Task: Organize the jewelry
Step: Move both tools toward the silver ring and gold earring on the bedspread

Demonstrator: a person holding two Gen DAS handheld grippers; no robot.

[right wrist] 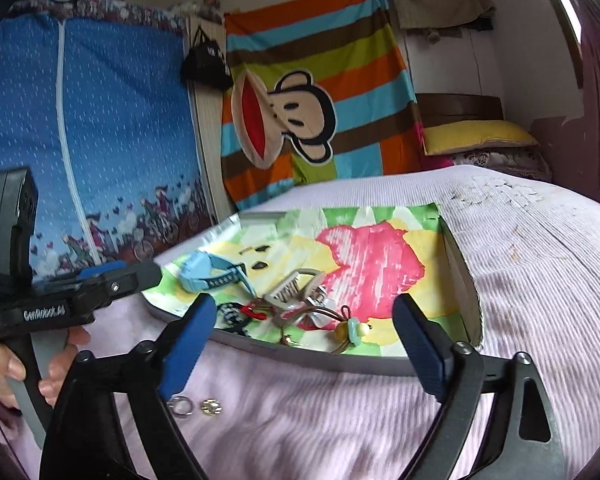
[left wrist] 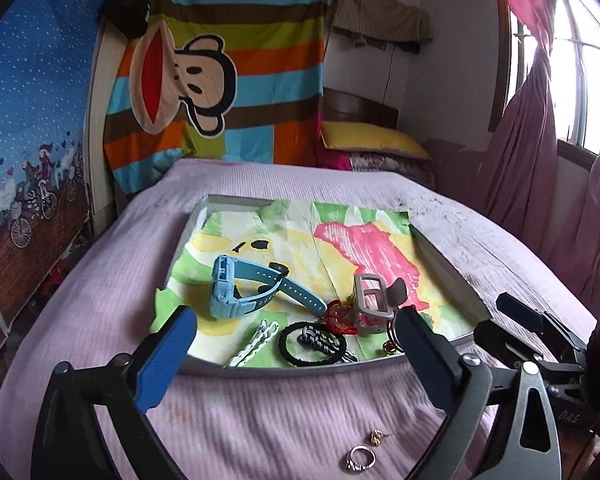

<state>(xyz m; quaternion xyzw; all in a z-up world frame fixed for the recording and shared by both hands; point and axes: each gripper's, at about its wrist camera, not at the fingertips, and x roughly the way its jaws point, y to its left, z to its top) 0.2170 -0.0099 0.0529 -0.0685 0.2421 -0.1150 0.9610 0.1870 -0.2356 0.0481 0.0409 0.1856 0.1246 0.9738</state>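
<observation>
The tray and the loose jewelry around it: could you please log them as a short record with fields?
surface: bed with lilac cover
tray: shallow grey tray, lined with a colourful painted sheet
in tray: blue watch, grey hair claw, black hair tie, white chain, red cord, beaded cord
outside tray: silver ring and gold earring, on the cover, near edge
left gripper: open, empty
right gripper: open, empty
</observation>
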